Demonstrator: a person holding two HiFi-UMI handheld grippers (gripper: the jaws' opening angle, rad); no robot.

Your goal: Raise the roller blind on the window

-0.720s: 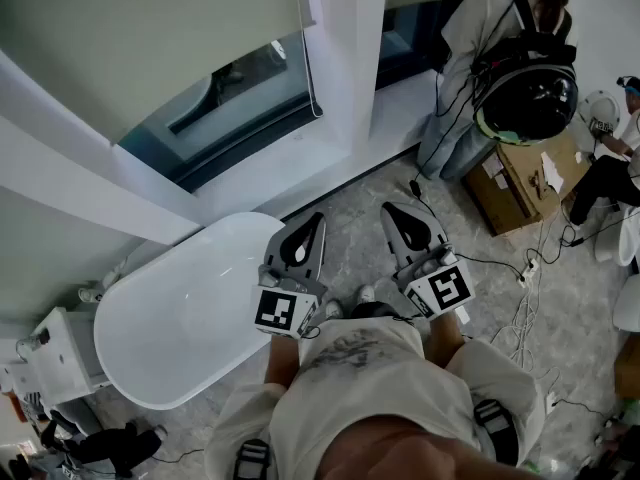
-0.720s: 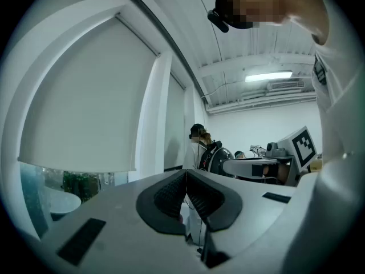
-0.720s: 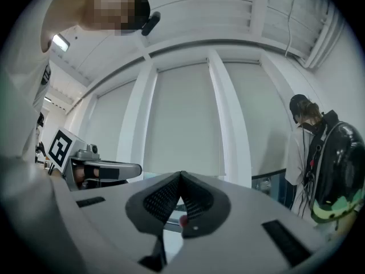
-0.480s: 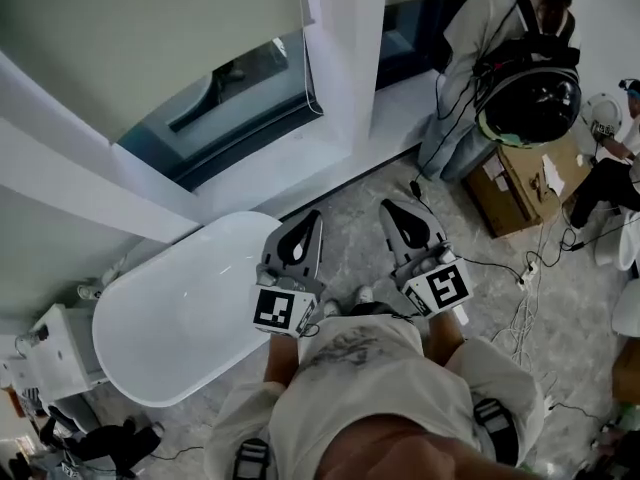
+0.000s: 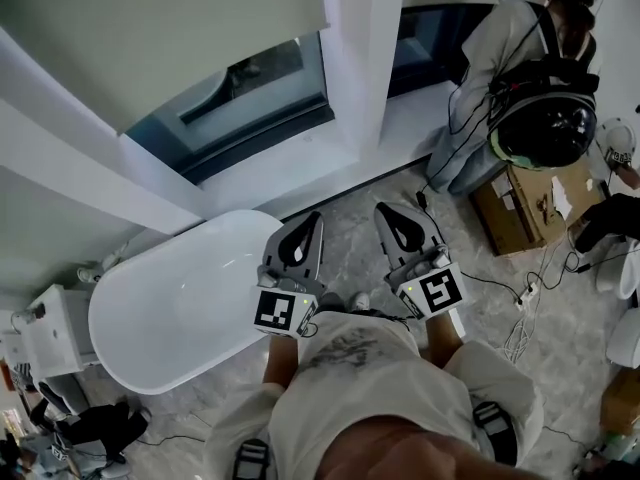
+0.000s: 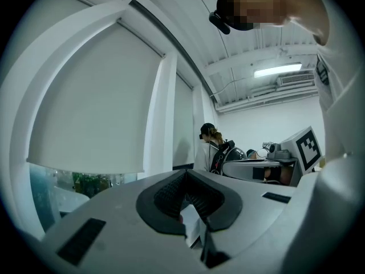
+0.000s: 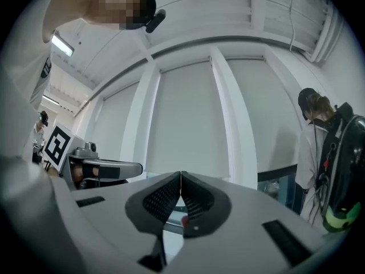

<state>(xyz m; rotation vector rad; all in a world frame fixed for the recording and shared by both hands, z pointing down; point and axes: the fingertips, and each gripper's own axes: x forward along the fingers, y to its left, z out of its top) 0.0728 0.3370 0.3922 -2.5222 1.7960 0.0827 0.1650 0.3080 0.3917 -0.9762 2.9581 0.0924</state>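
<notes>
My left claw (image 5: 312,220) and right claw (image 5: 386,211) are both pinched closed and empty, while the roller blind (image 5: 150,28) hangs ahead and up-left, its bottom edge running sideways, nearer my left.

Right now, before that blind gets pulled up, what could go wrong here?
1. The bathtub stands between the person and the roller blind; leaning over it could cost balance.
2. Cables lie loose on the floor at the right, so a step that way could end in a trip.
3. Another person stands close by the window; a swung right gripper might bump them.
</notes>
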